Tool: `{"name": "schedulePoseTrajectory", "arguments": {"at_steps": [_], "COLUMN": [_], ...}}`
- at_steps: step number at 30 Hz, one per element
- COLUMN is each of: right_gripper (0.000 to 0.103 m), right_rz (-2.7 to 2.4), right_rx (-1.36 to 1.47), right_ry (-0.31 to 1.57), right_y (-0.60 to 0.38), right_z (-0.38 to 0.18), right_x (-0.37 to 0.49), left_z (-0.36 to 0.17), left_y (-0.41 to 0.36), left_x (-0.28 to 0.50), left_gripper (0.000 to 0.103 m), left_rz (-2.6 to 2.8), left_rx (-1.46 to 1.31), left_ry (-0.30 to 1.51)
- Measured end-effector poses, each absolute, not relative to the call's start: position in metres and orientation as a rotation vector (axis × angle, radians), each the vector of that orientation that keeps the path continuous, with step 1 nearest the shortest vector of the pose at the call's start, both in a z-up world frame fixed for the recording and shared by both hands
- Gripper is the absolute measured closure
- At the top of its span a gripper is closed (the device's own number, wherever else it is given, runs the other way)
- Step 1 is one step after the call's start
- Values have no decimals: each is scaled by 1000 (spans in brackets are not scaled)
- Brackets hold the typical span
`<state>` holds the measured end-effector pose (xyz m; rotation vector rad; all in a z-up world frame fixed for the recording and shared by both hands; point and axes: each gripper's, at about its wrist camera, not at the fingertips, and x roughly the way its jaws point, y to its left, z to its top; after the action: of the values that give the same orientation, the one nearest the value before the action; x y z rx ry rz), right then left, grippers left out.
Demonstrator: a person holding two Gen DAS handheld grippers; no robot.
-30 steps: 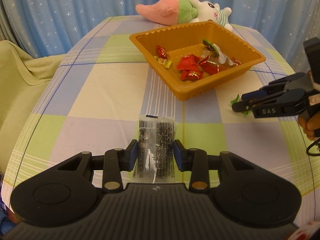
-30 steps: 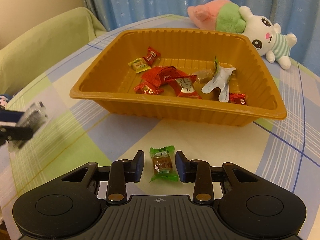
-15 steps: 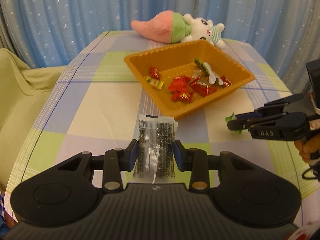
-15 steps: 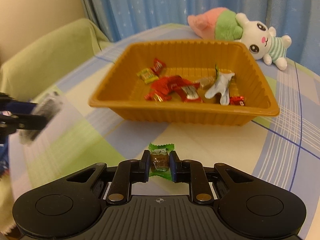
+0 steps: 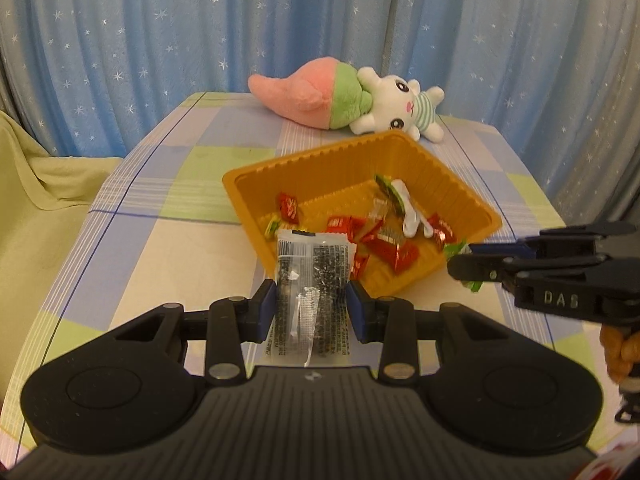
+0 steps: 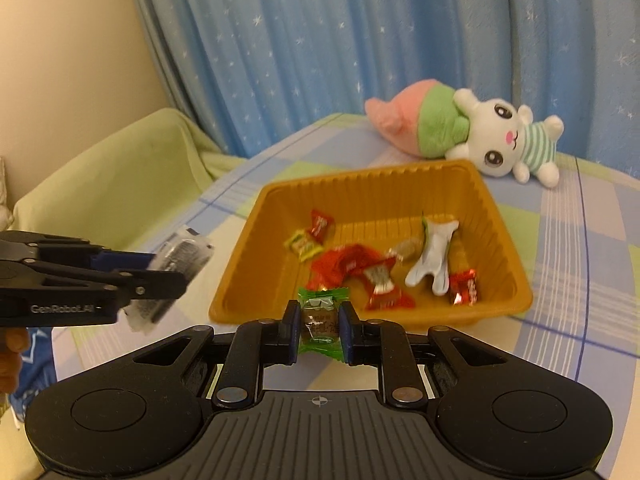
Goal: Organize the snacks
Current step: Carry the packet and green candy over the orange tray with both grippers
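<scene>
An orange tray (image 5: 472, 196) (image 6: 504, 216) holds several wrapped snacks, mostly red ones (image 5: 396, 254) (image 6: 348, 262). My left gripper (image 5: 312, 306) is shut on a clear packet of dark snacks (image 5: 314, 276) and holds it in the air just before the tray's near corner. It also shows in the right wrist view (image 6: 160, 268) at the left. My right gripper (image 6: 319, 326) is shut on a green-wrapped candy (image 6: 320, 314), held above the tray's near rim. In the left wrist view it (image 5: 464, 268) comes in from the right.
A pink, green and white plush toy (image 5: 344, 98) (image 6: 468, 136) lies behind the tray at the table's far edge. The checked tablecloth (image 5: 180, 248) covers the table. A green-covered sofa (image 6: 108, 176) stands on the left. Blue starred curtains hang behind.
Both grippers have lifted off the table and moved toward the tray. The right gripper closed on the green candy. The left gripper kept hold of the packet.
</scene>
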<state>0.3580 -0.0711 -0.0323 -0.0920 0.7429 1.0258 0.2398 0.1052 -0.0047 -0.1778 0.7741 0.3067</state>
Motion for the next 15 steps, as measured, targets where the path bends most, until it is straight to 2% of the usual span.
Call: {"name": "schedulePoseTrajectory", "arguments": {"at_steps": [15], "right_gripper": [82], "right_rz": [946], "right_rx": [-24], "right_ry": [754], "right_y": [-48], "right_z": [-32], "right_x": [395], "left_z": [-23], "left_y": [124], "left_x": [309], "left_gripper": [68], "left_rz": [350], "left_rx": [-249], "left_ry": [809]}}
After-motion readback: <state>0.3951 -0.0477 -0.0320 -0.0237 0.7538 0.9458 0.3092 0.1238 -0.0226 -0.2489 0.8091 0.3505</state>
